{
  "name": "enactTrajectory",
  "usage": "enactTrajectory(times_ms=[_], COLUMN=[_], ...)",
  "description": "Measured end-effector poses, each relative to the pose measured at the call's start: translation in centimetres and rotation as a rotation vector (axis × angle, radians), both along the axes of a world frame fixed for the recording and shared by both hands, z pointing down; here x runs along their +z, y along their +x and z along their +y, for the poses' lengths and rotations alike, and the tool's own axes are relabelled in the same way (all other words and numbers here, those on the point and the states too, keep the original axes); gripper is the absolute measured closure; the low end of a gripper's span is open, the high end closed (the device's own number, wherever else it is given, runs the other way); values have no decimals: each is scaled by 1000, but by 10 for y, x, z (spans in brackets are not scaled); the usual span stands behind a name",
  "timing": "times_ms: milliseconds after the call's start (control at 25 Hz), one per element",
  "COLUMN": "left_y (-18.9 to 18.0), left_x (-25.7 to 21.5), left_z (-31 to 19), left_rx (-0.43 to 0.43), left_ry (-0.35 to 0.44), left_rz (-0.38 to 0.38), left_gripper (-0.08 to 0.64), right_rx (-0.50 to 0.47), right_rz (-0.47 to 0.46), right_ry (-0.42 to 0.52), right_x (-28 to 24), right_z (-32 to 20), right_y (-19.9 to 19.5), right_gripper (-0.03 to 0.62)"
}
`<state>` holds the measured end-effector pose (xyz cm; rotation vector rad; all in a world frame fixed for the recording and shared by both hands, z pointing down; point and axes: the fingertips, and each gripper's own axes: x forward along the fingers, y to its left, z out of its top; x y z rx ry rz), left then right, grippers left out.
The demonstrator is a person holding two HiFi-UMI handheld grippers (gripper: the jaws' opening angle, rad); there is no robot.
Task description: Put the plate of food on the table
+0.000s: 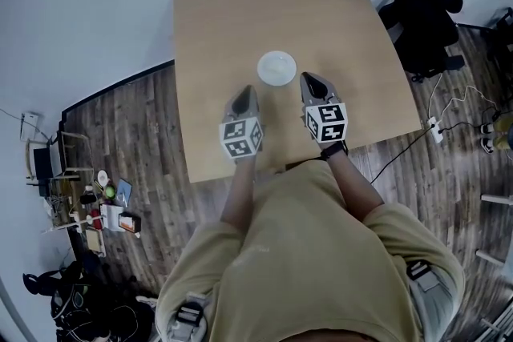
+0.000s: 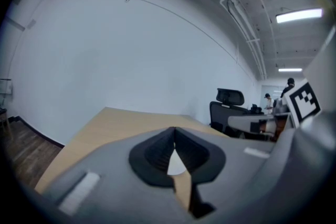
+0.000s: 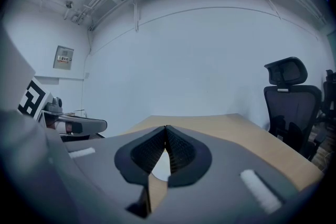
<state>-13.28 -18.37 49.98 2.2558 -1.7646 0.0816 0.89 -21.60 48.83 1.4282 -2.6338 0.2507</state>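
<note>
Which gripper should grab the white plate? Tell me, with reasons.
Right, marginally: the right gripper sits close beside the plate; the left gripper hangs slightly farther back. Both are shut, empty.

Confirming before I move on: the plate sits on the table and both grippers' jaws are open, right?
Not quite: the plate sits on the table, but the left gripper and right gripper both have jaws shut, as each gripper view shows.

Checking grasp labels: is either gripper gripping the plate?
No, the plate lies on the table; the left gripper and right gripper are shut, empty.
</note>
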Motion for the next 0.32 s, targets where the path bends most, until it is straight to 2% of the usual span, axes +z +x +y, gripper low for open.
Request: enactTrajectory(times_ms=[320], left_y=[0], left_x=[12], left_z=[-11], left_rx=[-5], left_ry=[-6], left_rz=[-2], left_gripper=[555], right_rx=[8], right_rz=[7], right_ry=[-13], right_x=[10], right_z=[-4], right_y=[8], right_gripper=[584])
